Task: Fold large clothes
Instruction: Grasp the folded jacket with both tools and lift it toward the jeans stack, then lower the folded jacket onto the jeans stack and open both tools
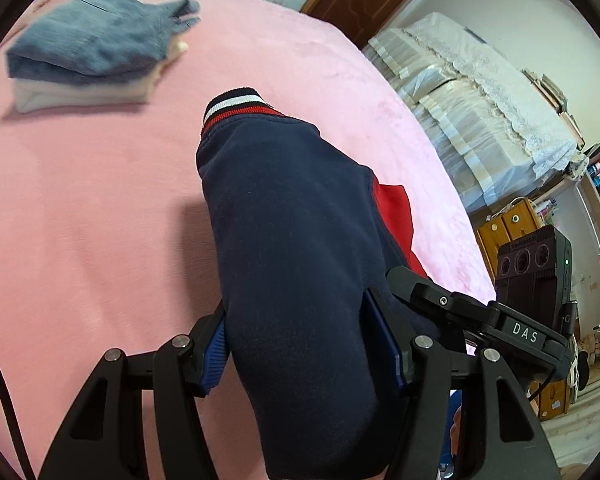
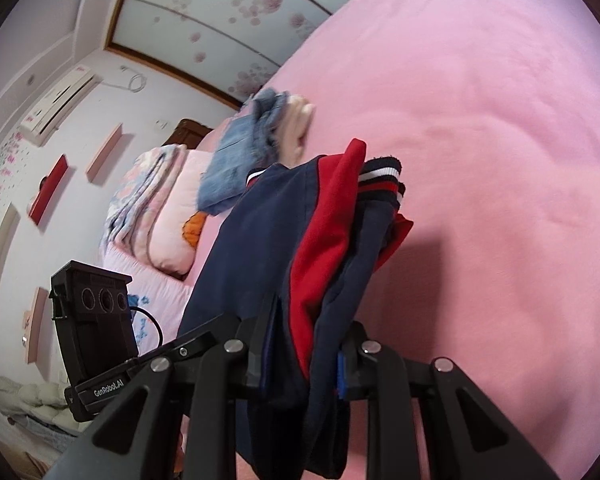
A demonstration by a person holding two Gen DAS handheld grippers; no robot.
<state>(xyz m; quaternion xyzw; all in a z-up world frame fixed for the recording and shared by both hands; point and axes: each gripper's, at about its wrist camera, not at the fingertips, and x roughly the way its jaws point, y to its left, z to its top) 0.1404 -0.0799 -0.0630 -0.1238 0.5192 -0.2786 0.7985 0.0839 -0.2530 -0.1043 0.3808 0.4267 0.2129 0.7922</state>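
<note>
Both hand-held grippers on jacket (red panel right-view)

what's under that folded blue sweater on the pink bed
Under the blue sweater lies a folded cream or white garment, only its edges showing. Whether anything lies beneath that on the pink bed is hidden.

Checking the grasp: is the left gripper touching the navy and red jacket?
Touching. The left wrist view shows the left gripper with both fingers pressed against the navy and red jacket.
</note>
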